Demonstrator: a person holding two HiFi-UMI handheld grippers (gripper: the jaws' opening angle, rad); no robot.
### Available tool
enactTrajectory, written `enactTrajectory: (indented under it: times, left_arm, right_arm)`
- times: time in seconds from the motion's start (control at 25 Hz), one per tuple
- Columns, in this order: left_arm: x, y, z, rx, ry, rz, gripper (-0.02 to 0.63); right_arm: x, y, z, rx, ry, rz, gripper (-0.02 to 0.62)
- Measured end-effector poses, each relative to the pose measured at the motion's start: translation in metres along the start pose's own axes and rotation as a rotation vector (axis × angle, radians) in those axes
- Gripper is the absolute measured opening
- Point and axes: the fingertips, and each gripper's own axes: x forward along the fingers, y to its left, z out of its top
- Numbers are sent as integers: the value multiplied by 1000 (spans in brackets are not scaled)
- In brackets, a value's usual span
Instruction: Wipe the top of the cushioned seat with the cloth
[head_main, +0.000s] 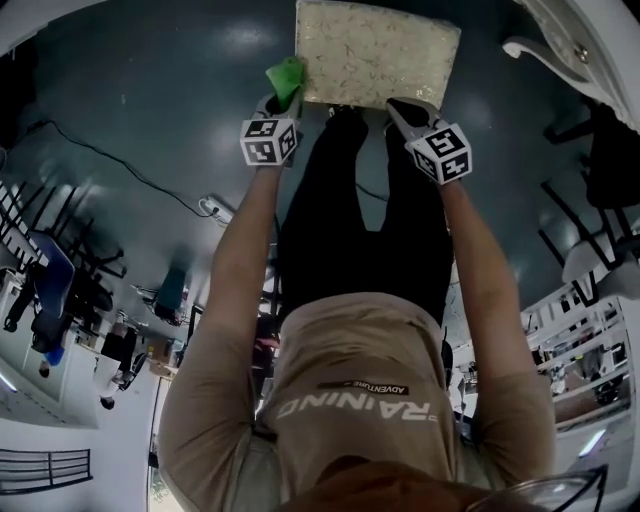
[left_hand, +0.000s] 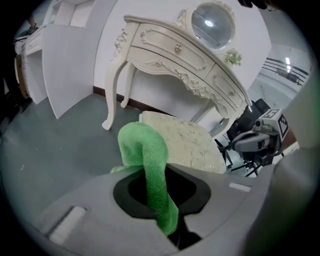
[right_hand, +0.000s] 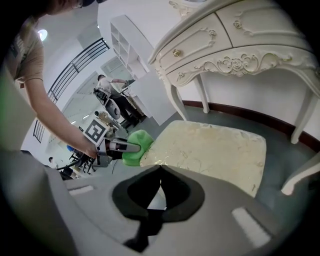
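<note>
The cushioned seat (head_main: 375, 52) is a cream, patterned square pad low over the dark floor. My left gripper (head_main: 283, 100) is shut on a green cloth (head_main: 286, 78) just off the seat's near left corner. In the left gripper view the cloth (left_hand: 150, 165) loops up between the jaws of the left gripper (left_hand: 161, 170), with the seat (left_hand: 185, 142) just beyond. My right gripper (head_main: 405, 110) hovers at the seat's near right edge. In the right gripper view that gripper (right_hand: 160, 167) is shut on nothing, above the seat (right_hand: 210, 150), and the cloth (right_hand: 135, 147) shows at the left corner.
An ornate white dressing table (left_hand: 180, 55) with a round mirror (left_hand: 210, 25) stands right behind the seat, its curved legs (left_hand: 112, 95) beside it. A white chair frame (head_main: 560, 50) is at the right. A cable (head_main: 120, 160) runs across the floor at the left.
</note>
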Motion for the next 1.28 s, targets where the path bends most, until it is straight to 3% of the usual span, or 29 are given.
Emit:
enactTrajectory:
  times: [0.24,0.56,0.88,1.08,1.28]
  left_arm:
    - [22,-14,-6,-11,14,69,48]
    - [35,-47,-7,-8,63,74,48]
    - [83,-154,-22,122,165,-40,48]
    - [117,-215,-25,135,185,-57,48]
    - [141,-266,-29,146,192,-38,48]
  right_arm:
    - [-25,-21,-5,20,-36,-27,-5]
    - [-64,-60,-48,79,-41,-103,-5]
    - [-123,-92,-100,157,-63,-132,-5]
    - [-164,-125,-124,193,-92,-156,-5]
    - [-193,-148,-147,197,-99,-125,-5]
